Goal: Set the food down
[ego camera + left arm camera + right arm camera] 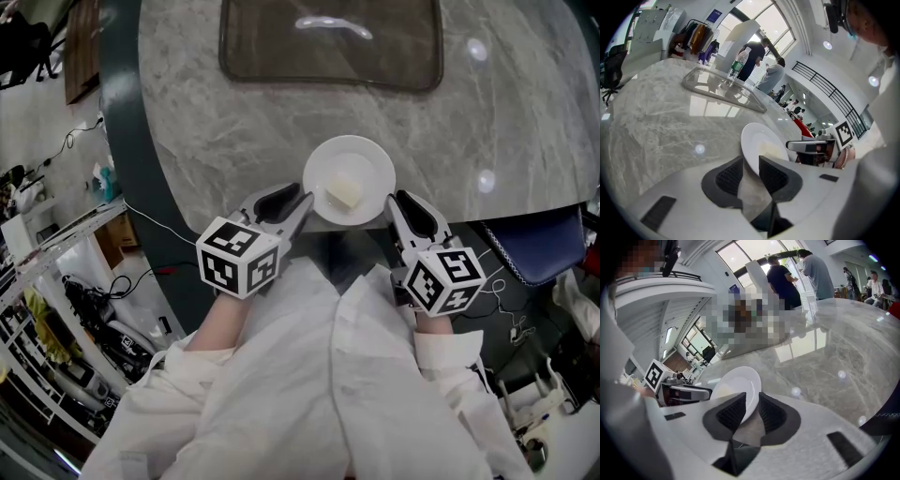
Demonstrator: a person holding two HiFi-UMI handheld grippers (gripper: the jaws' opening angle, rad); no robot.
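nearest to us, our white sleeves (281, 394) run out to the two marker cubes. just past them we see the left claw (751, 171) clamped on the near-left rim of a white plate (361, 155), and the right claw (751, 411) clamped on its near-right rim, each with a thin edge of the plate pinched between the dark ribbed pads. the food (343, 193), a pale yellowish block, lies on the plate towards its near side. the plate sits level at the near edge of the round grey marble bench (234, 103), partly over that edge; we cannot tell whether it touches the stone. farther across the bench lies a dark translucent tray (281, 56). beyond it stands a bottle (736, 68), and people (752, 58) stand by the bright windows.
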